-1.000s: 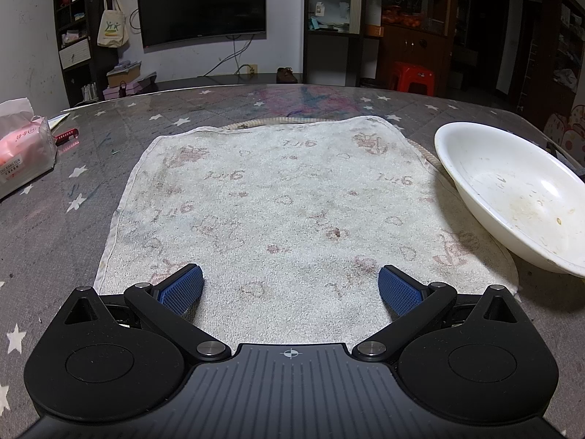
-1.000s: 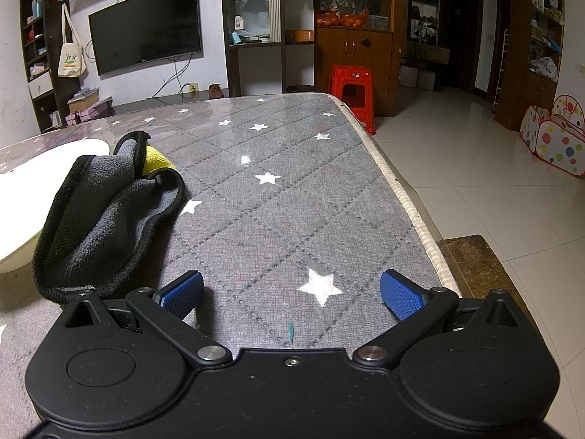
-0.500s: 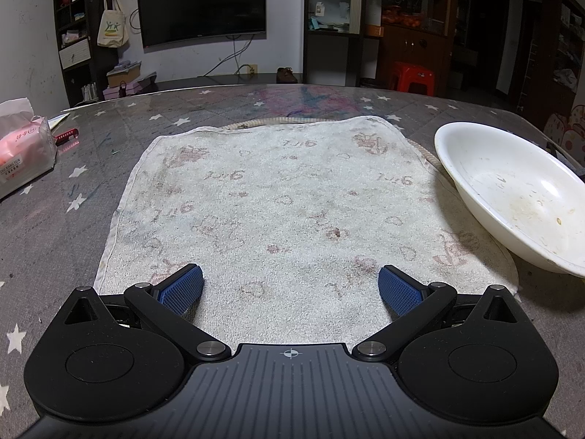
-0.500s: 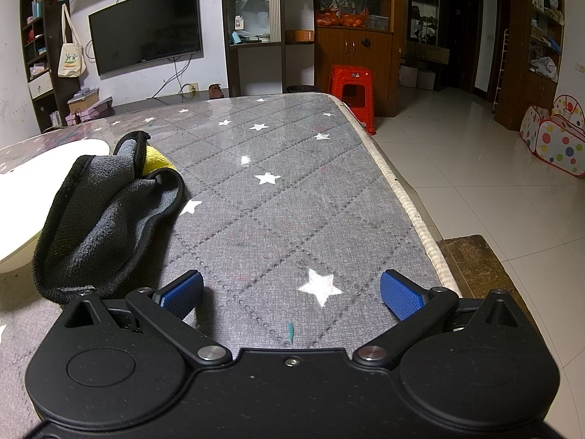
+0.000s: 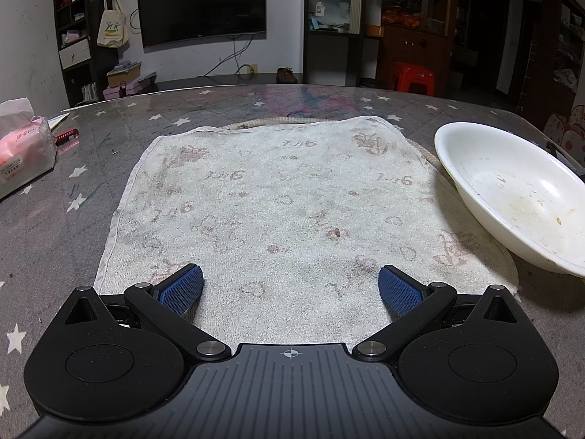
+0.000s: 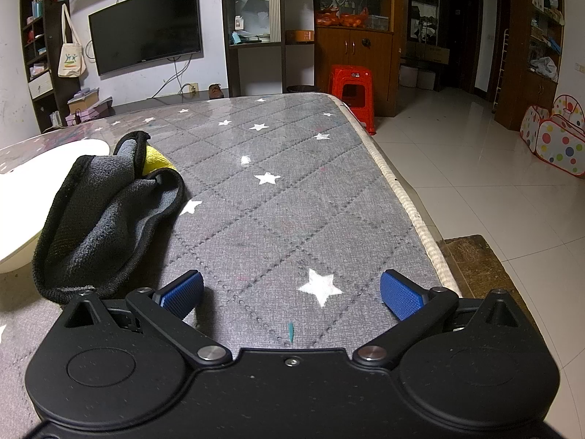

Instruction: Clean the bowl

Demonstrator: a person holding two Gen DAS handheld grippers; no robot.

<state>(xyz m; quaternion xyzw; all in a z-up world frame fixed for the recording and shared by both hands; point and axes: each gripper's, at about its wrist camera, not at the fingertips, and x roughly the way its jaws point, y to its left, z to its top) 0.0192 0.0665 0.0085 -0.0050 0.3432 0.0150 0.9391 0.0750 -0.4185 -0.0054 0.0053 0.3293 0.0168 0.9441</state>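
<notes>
A white bowl with brown smears and crumbs inside rests at the right of a stained white towel in the left wrist view. My left gripper hovers open over the towel's near edge, empty, left of the bowl. In the right wrist view the bowl's rim shows at the far left. Against it leans a crumpled dark grey cloth with a yellow patch. My right gripper stands open and empty over the grey starred tablecloth, to the right of the cloth.
A pink tissue pack and a red pen lie at the table's far left. The table's right edge drops to a tiled floor. A red stool stands beyond the far corner.
</notes>
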